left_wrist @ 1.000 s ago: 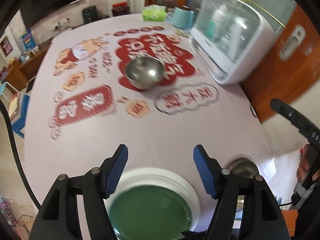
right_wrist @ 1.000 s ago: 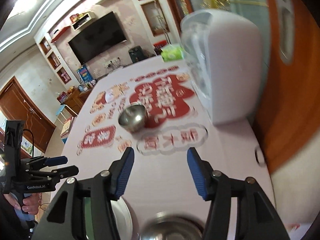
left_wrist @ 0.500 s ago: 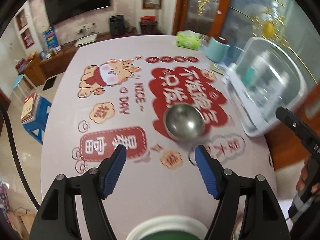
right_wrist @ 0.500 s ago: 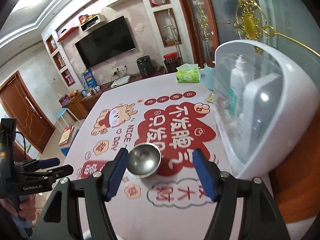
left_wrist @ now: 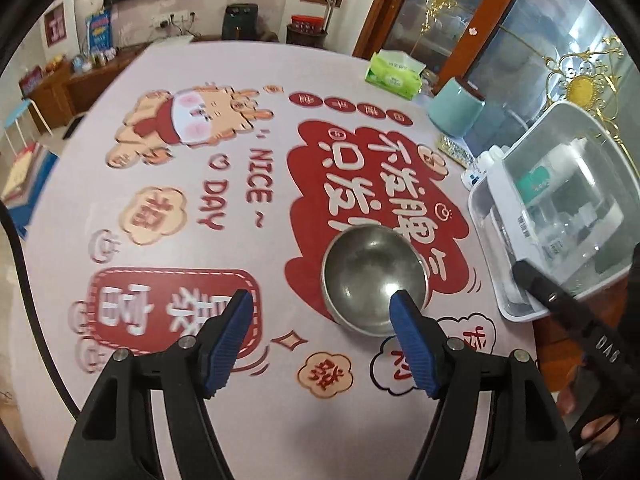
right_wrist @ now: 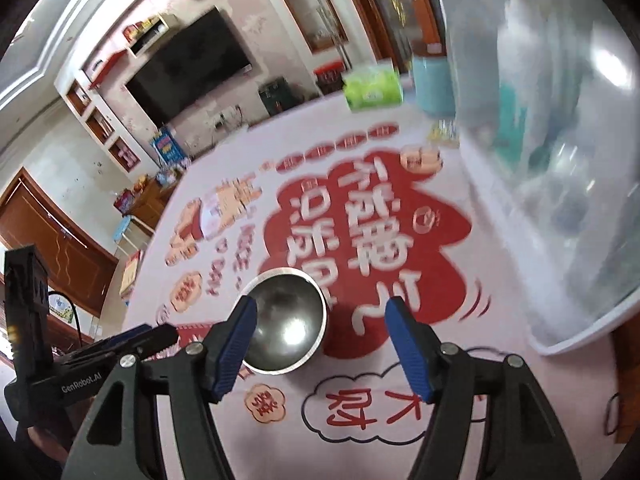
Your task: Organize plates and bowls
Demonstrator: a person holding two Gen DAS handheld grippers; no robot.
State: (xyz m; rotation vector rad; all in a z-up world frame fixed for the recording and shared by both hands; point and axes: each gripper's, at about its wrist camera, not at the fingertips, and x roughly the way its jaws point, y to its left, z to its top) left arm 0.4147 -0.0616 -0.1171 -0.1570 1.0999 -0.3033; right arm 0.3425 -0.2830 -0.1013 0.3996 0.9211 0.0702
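A steel bowl (left_wrist: 374,276) stands upright on the pink printed table cover (left_wrist: 256,152), on the red patch. My left gripper (left_wrist: 322,336) is open and empty, hovering just short of the bowl, its right fingertip over the near rim. My right gripper (right_wrist: 320,340) is open and empty, with the same bowl (right_wrist: 286,326) just ahead, nearer its left finger. The left gripper (right_wrist: 132,338) shows at the left in the right wrist view. No plate is in view now.
A white box with a clear lid (left_wrist: 560,216) holding bottles stands on the table's right side, also close on the right in the right wrist view (right_wrist: 560,168). A teal canister (left_wrist: 456,110) and green tissue box (left_wrist: 394,74) sit at the far edge.
Both grippers have moved forward over the table toward the steel bowl. The green plate and the second steel bowl near the front edge have dropped out of view.
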